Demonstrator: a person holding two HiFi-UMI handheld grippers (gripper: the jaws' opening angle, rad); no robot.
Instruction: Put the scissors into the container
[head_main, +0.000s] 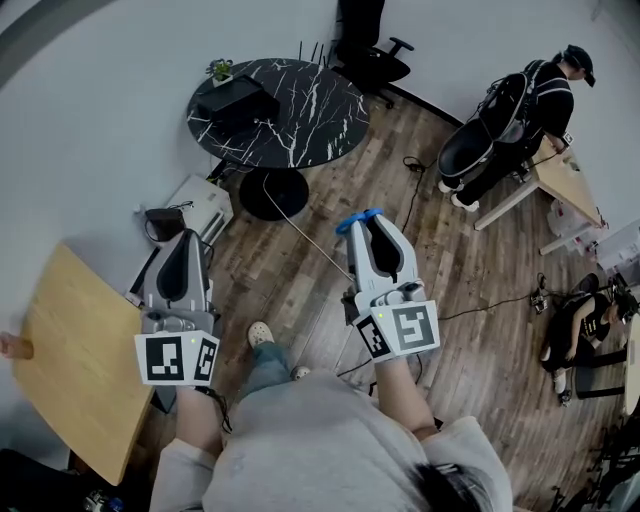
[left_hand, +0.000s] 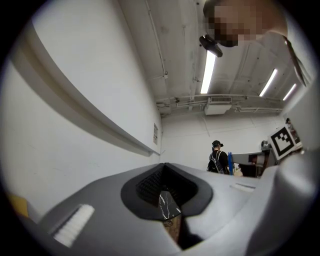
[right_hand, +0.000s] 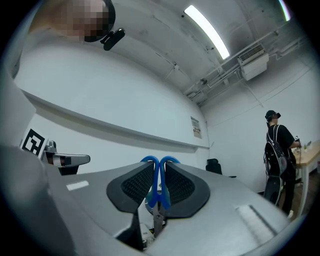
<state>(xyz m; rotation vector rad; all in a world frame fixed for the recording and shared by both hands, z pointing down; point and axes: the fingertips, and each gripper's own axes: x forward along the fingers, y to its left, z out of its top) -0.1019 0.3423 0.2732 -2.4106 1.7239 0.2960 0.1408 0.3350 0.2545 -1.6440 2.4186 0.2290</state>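
Note:
Blue-handled scissors stick out past the tip of my right gripper, which is shut on them above the wooden floor. In the right gripper view the scissors are clamped between the black pads, with the handle loops above the pads and the metal blades pointing back toward the camera. My left gripper hangs to the left over the floor, shut and holding nothing. In the left gripper view its closed pads leave only a sliver of the marble table visible. I cannot pick out a container with certainty.
A round black marble table stands ahead with a black box-like object and a small plant on it. A wooden table is at my left. Cables cross the floor. Another person stands at the far right by an office chair.

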